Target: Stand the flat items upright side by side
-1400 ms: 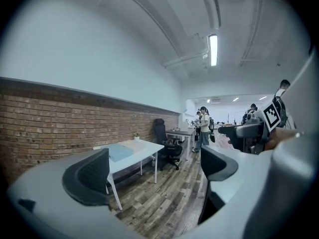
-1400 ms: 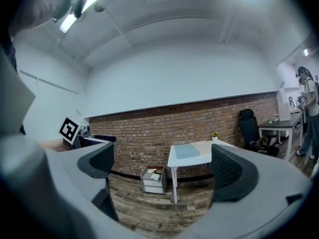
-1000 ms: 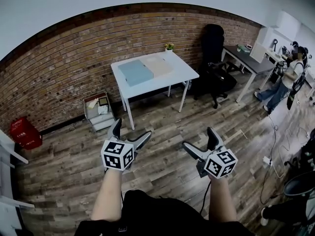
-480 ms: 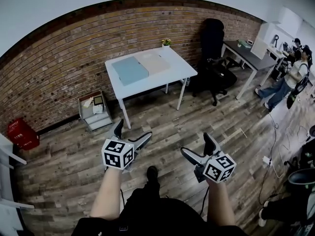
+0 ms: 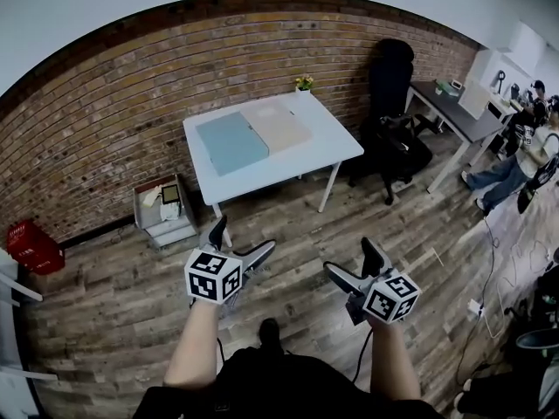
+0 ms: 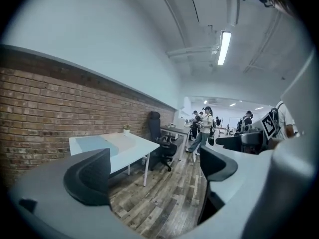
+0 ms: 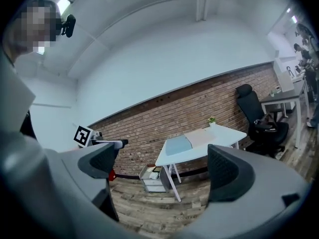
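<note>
- The left gripper is held out low in front of the person, over the wooden floor. Its jaws stand wide apart with nothing between them.
- The right gripper is level with it and just to its side, jaws equally wide and empty.
- Beyond the left gripper, a low white drawer unit sits on the floor with small items on top of it. It is beside the near left leg of the bench.
- The white bench stands well apart from both grippers, out of reach.
- The blue flat item lies flat on the bench top, on its left half.
- The beige flat item lies flat right beside the blue one, their long edges touching or nearly so.
- A small potted plant stands at the bench's far corner.
- A black office chair is to the right of the bench.
- A brick wall runs behind everything, with a red crate at its foot on the far left.
</note>
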Demonstrator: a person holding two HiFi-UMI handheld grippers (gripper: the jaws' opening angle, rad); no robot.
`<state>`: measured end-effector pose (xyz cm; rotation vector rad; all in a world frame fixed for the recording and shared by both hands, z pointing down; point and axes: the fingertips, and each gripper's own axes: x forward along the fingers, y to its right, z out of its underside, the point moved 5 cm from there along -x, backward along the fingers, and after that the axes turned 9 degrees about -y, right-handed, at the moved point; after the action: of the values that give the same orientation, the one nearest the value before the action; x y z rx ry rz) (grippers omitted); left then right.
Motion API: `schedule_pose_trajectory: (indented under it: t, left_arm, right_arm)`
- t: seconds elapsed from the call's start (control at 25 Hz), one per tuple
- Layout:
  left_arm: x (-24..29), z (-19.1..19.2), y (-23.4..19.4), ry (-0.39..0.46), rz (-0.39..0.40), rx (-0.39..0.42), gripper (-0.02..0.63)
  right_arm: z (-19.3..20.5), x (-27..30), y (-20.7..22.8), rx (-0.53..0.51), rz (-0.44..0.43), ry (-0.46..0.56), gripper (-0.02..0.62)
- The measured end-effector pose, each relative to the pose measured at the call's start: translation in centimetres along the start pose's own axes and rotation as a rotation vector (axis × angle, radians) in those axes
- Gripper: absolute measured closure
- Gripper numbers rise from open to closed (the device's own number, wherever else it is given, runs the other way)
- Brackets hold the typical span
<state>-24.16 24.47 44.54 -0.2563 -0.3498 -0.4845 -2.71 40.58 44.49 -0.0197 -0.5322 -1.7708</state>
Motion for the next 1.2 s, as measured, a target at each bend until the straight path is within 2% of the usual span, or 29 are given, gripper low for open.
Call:
schedule_pose_trajectory:
  t: [0.28, 0.76, 1.0, 1.2]
  left_arm:
    - [4.8, -3.9, -7.0, 0.005, 0.005, -0.01, 0.051]
    - [12.7, -6.7, -13.7, -0.023, 0.017, -0.042, 0.051]
    - [18.1, -8.8, -17.3, -0.033, -0.03, -0.068, 0.052]
    - [23.8, -11.2, -20.7, -0.042, -0.084, -0.121, 0.052]
  right_arm:
    - [-6.2, 8.0, 2.8, -0.05, -0.001, -0.011, 0.011]
    - [-7.6, 17.3, 9.4, 0.016, -0.006, -0.092, 0.011]
    - [-11.0, 24.3, 14.5, -0.014, -0.071, -0.133, 0.011]
    - [-14.6, 31.1, 19.7, -0.042, -0.152, -0.188, 0.012]
